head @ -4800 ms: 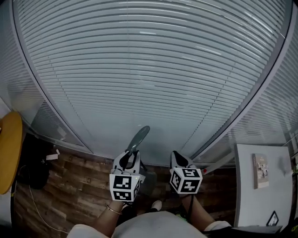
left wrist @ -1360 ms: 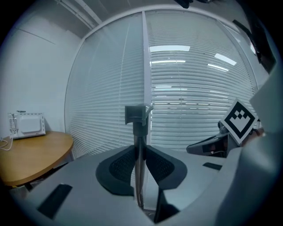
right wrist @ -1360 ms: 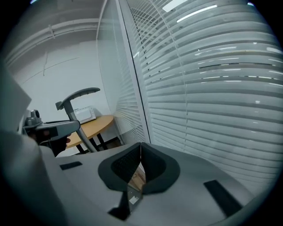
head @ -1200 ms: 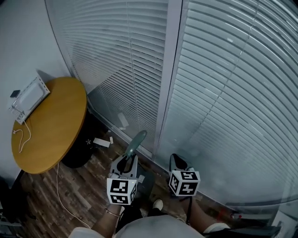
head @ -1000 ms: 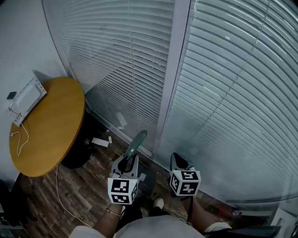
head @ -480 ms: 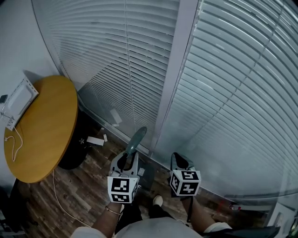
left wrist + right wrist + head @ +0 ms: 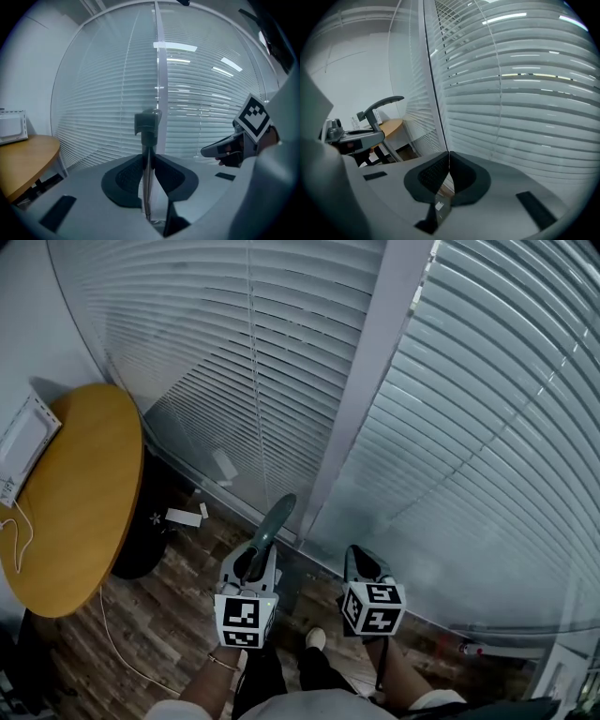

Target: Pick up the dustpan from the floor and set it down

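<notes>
My left gripper (image 7: 251, 562) is shut on the dustpan's thin shaft, and the grey-green handle (image 7: 273, 517) sticks up past the jaws toward the blinds. In the left gripper view the shaft (image 7: 147, 178) runs upright between the two pads of the left gripper (image 7: 148, 187), with the handle's grip (image 7: 148, 123) above. The pan itself is hidden below the gripper. My right gripper (image 7: 365, 564) hangs beside it at the same height, apart from the dustpan. In its own view the right gripper (image 7: 448, 174) is shut with nothing between the pads; the handle (image 7: 385, 102) shows at the left.
A round wooden table (image 7: 70, 512) with a white device (image 7: 22, 448) stands at the left, over a dark base (image 7: 141, 549). A cable (image 7: 120, 643) and paper scraps (image 7: 183, 517) lie on the wood floor. Glass walls with blinds and a white post (image 7: 370, 390) are close ahead. A shoe (image 7: 315, 637) shows below.
The head view has swung, so the table has slid toward the left edge and the post toward the middle. Both grippers keep their places in view; the left still holds the dustpan handle.
</notes>
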Action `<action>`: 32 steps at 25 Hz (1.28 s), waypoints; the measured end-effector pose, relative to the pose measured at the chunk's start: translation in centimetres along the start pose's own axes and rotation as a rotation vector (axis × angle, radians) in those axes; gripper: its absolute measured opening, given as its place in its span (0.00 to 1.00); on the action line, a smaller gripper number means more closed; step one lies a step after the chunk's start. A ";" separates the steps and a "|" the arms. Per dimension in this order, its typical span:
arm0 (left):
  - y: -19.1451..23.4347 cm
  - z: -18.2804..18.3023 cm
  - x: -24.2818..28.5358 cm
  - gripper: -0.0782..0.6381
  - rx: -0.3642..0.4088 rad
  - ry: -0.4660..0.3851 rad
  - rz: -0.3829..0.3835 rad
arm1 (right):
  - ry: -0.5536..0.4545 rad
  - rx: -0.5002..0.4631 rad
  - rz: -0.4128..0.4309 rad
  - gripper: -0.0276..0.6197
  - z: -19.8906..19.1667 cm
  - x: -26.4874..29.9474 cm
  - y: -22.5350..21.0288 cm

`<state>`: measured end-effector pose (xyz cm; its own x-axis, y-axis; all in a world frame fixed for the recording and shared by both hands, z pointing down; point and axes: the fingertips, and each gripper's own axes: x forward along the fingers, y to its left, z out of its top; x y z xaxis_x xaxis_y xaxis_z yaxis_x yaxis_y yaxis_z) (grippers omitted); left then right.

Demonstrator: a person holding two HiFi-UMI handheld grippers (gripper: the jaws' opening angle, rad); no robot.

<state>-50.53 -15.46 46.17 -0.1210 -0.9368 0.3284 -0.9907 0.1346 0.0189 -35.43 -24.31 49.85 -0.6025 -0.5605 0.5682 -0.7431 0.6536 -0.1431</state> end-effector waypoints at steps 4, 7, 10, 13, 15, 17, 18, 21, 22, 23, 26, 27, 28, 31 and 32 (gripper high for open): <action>0.5 -1.7 0.8 0.23 0.002 0.022 -0.019 | 0.007 0.021 -0.021 0.09 -1.3 0.7 -0.3; 0.8 -3.0 1.1 0.23 0.008 0.029 -0.033 | 0.012 0.026 -0.034 0.09 -2.5 1.1 -0.1; 1.1 -4.2 1.5 0.23 0.010 0.034 -0.045 | 0.021 0.022 -0.049 0.09 -3.6 1.5 0.1; 1.4 -5.3 2.2 0.23 0.015 0.039 -0.057 | 0.029 0.022 -0.062 0.09 -4.6 2.3 0.2; 1.5 -6.0 2.8 0.23 0.021 0.044 -0.065 | 0.035 0.023 -0.070 0.09 -5.2 2.8 0.1; 1.6 -6.8 3.4 0.23 0.027 0.049 -0.070 | 0.039 0.000 -0.083 0.09 -5.9 3.3 0.0; 1.7 -7.2 3.6 0.23 0.031 0.052 -0.071 | 0.040 -0.018 -0.090 0.09 -6.2 3.5 -0.1; 1.9 -8.4 4.2 0.23 0.034 0.059 -0.073 | 0.048 -0.028 -0.099 0.09 -7.0 4.0 -0.2; 2.0 -8.8 4.4 0.23 0.036 0.062 -0.075 | 0.052 -0.019 -0.099 0.09 -7.3 4.1 -0.3; 2.0 -9.3 4.6 0.23 0.038 0.065 -0.076 | 0.054 -0.013 -0.100 0.09 -7.5 4.2 -0.4; 2.1 -10.7 5.2 0.23 0.043 0.071 -0.076 | 0.054 -0.009 -0.107 0.09 -8.3 4.7 -0.7; 2.2 -11.2 5.4 0.23 0.043 0.073 -0.075 | 0.054 -0.009 -0.109 0.09 -8.6 4.9 -0.8; 2.3 -11.8 5.6 0.23 0.043 0.076 -0.075 | 0.056 -0.008 -0.111 0.09 -8.8 5.1 -0.8; 2.5 -13.3 6.3 0.23 0.049 0.084 -0.077 | 0.059 -0.002 -0.118 0.09 -9.6 5.6 -0.8; 2.6 -13.8 6.5 0.23 0.052 0.085 -0.078 | 0.059 0.000 -0.120 0.09 -9.9 5.7 -0.8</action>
<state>-53.01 -16.71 61.33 -0.0403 -0.9126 0.4068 -0.9990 0.0439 -0.0006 -35.41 -23.02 61.21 -0.4912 -0.6039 0.6277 -0.8087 0.5839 -0.0710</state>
